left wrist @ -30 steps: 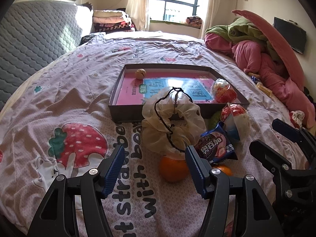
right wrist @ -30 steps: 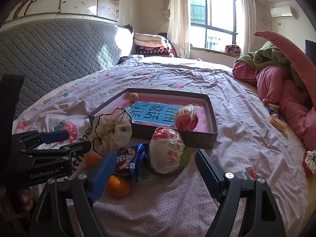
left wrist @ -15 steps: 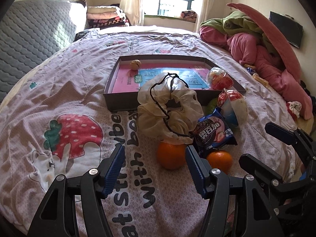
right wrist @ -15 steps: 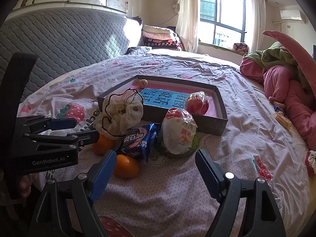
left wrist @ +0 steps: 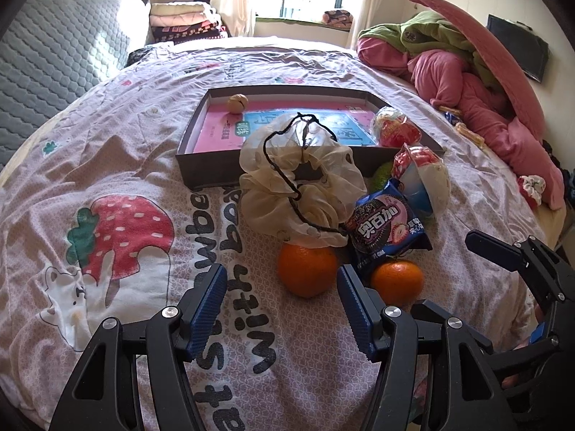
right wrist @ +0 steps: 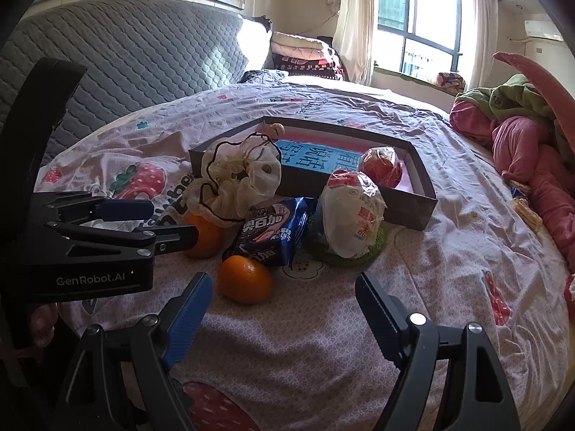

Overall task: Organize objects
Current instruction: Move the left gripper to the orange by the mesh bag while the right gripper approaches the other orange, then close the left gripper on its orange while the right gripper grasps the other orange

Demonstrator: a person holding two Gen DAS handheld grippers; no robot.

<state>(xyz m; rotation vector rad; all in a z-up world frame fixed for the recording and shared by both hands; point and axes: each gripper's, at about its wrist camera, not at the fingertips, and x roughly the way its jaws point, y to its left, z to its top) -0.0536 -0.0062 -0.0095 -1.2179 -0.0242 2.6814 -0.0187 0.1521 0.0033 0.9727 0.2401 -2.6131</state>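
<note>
On the bedspread lies a pile: a cream scrunchie (left wrist: 300,183) (right wrist: 239,179) with a black cord, a blue cookie packet (left wrist: 388,230) (right wrist: 275,231), a wrapped white bun (left wrist: 426,179) (right wrist: 350,215), and two oranges (left wrist: 307,269) (left wrist: 397,282) (right wrist: 244,280) (right wrist: 203,235). Behind them stands a dark shallow box (left wrist: 201,170) (right wrist: 413,208) holding a walnut (left wrist: 237,103) and a wrapped red apple (left wrist: 393,129) (right wrist: 381,167). My left gripper (left wrist: 282,309) is open, just short of the nearer orange. My right gripper (right wrist: 284,312) is open with nothing between its fingers, just short of the other orange.
Pink and green bedding (left wrist: 467,72) (right wrist: 521,136) is heaped at the right. A grey quilted headboard (right wrist: 125,57) rises at the left, folded blankets (left wrist: 183,23) at the far end. Small snack packets (right wrist: 524,208) lie by the pink bedding.
Both views have come closer to the pile and tilted down; the second orange has come into the left wrist view. Both grippers kept the same opening.
</note>
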